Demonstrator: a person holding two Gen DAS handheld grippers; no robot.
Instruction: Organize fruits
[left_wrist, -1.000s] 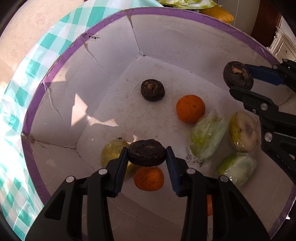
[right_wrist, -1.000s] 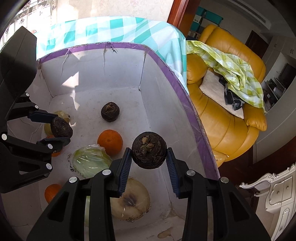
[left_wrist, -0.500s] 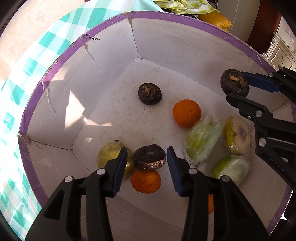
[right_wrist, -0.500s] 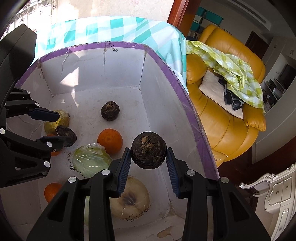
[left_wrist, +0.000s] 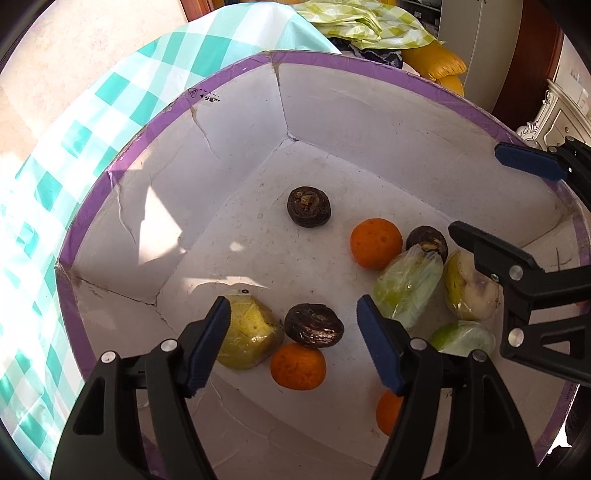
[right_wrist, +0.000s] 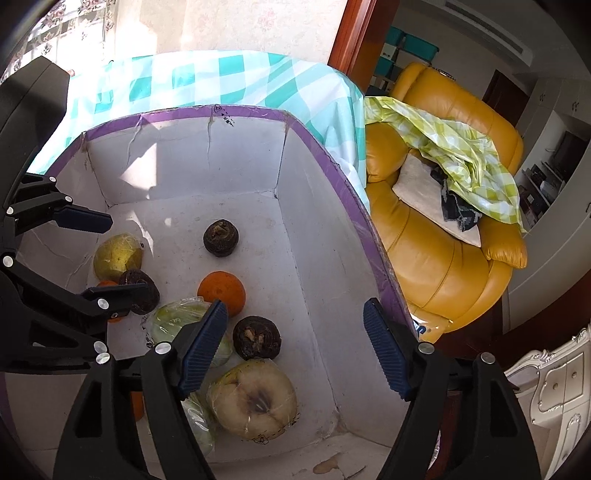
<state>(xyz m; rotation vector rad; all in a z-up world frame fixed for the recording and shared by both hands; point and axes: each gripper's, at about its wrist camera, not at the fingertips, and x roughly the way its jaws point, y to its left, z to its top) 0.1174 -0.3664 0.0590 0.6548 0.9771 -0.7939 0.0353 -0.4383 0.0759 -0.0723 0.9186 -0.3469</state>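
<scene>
Both tongs had just opened and hung empty over the box (left_wrist: 388, 79). The left tongs' (left_wrist: 291, 343) dark fruit (left_wrist: 314, 325) and the right tongs' (right_wrist: 293, 347) fruit (right_wrist: 257, 338) now lay inside, delivered.

A white box (left_wrist: 369, 122) edged with a purple rim sits on a teal-and-white checked cloth (left_wrist: 74, 155). Inside lie three dark brown, wrinkled fruits (left_wrist: 308, 211), bright orange oranges (left_wrist: 375, 243), pale green fruits in clear wrap (left_wrist: 406, 290), a yellow-green wrapped one (left_wrist: 247, 339) and a cream one with a brown bruise (right_wrist: 255, 398). Each black claw (left_wrist: 291, 341) has dark blue pads (right_wrist: 201, 345). Beyond stands a mustard-yellow sofa (right_wrist: 436, 258) draped with a lime-and-white checked cloth (right_wrist: 461, 155).
</scene>
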